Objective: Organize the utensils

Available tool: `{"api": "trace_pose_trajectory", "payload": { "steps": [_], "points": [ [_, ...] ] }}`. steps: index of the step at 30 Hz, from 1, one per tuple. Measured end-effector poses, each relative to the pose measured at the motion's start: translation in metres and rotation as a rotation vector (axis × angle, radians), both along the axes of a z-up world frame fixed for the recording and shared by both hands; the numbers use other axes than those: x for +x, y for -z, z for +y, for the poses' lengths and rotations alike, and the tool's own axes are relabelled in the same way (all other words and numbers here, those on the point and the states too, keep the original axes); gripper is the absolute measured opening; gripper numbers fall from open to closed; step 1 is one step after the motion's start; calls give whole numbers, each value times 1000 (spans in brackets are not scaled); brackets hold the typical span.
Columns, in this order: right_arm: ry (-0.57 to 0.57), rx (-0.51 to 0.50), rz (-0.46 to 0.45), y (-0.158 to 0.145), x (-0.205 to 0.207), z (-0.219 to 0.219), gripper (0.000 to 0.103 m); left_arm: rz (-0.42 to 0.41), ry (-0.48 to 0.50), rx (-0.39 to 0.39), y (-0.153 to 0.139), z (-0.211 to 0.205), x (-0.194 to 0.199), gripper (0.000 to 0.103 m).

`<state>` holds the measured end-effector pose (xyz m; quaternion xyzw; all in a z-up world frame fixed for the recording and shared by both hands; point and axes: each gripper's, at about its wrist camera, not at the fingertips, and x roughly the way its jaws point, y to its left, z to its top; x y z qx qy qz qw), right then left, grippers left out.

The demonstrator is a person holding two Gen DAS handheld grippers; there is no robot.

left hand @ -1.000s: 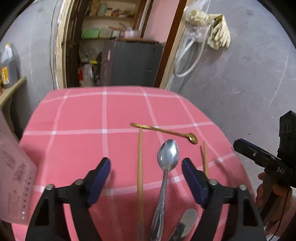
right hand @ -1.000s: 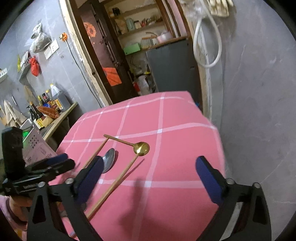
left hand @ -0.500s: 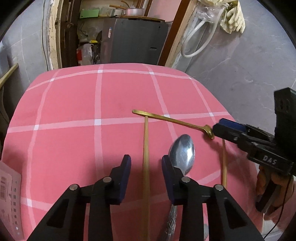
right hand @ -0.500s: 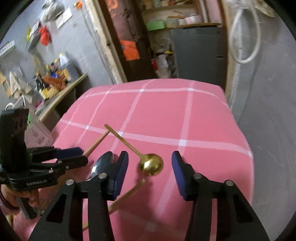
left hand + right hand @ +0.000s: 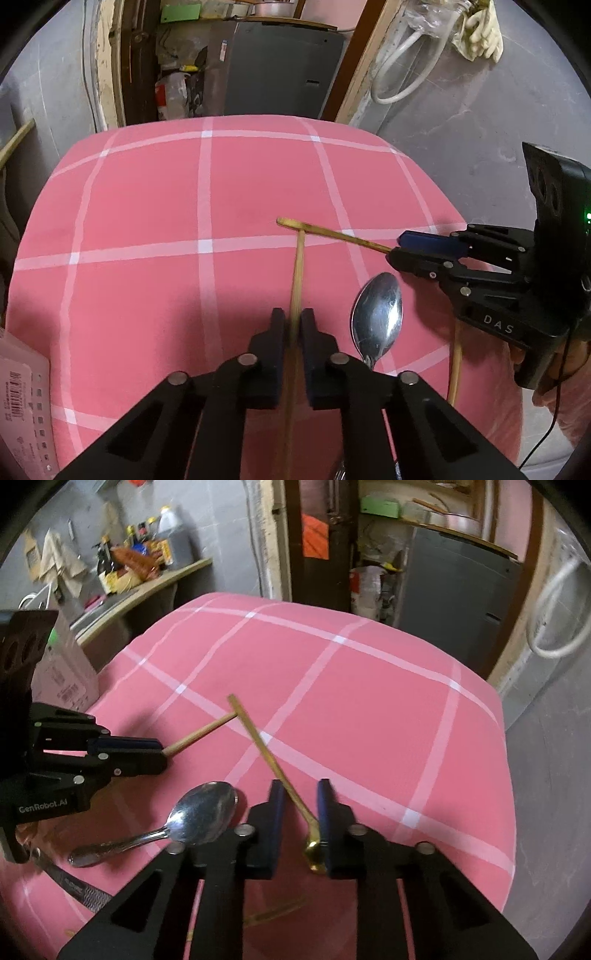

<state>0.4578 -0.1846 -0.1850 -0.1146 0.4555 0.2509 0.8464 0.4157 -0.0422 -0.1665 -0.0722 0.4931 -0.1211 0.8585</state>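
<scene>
On a pink checked cloth [image 5: 147, 206] lie a wooden chopstick [image 5: 297, 273], a thin gold spoon [image 5: 332, 232], a silver spoon [image 5: 376, 317] and a second chopstick [image 5: 455, 365]. My left gripper [image 5: 292, 325] is shut on the first chopstick, which also shows in the right wrist view [image 5: 201, 733]. My right gripper [image 5: 300, 797] straddles the gold spoon [image 5: 269, 753], jaws narrowed with a gap left on one side; the bowl [image 5: 314, 856] lies against the right finger. The silver spoon [image 5: 199, 819] lies just left of it.
A dark knife handle [image 5: 74, 886] lies at the front left. A pink carton [image 5: 62, 668] stands at the table's left edge, also in the left wrist view [image 5: 22, 406]. A shelf with bottles [image 5: 147, 550], a doorway and a grey cabinet [image 5: 280, 66] lie behind; a grey wall is on the right.
Both grippers moved forward and down onto the table. The left jaws closed onto the chopstick. The right jaws narrowed around the gold spoon.
</scene>
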Motion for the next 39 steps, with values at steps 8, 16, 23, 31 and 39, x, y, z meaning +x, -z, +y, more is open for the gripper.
{"api": "trace_pose_trajectory", "payload": {
  "steps": [8, 16, 23, 31, 39],
  "points": [
    [74, 0, 19, -11, -4, -28, 3, -10, 15, -25, -2, -2, -13, 7],
    [248, 148, 122, -16, -27, -82, 3, -5, 44, -123, -15, -7, -21, 7],
    [325, 193, 177, -12, -67, -91, 3, 24, 125, -165, -14, -29, -29, 7],
    [416, 257, 244, 1, -106, -97, 3, 57, 205, -191, -11, -41, -39, 7],
    [430, 305, 257, 5, -111, -98, 4, 119, 243, -265, -6, -47, -37, 13]
  ]
}}
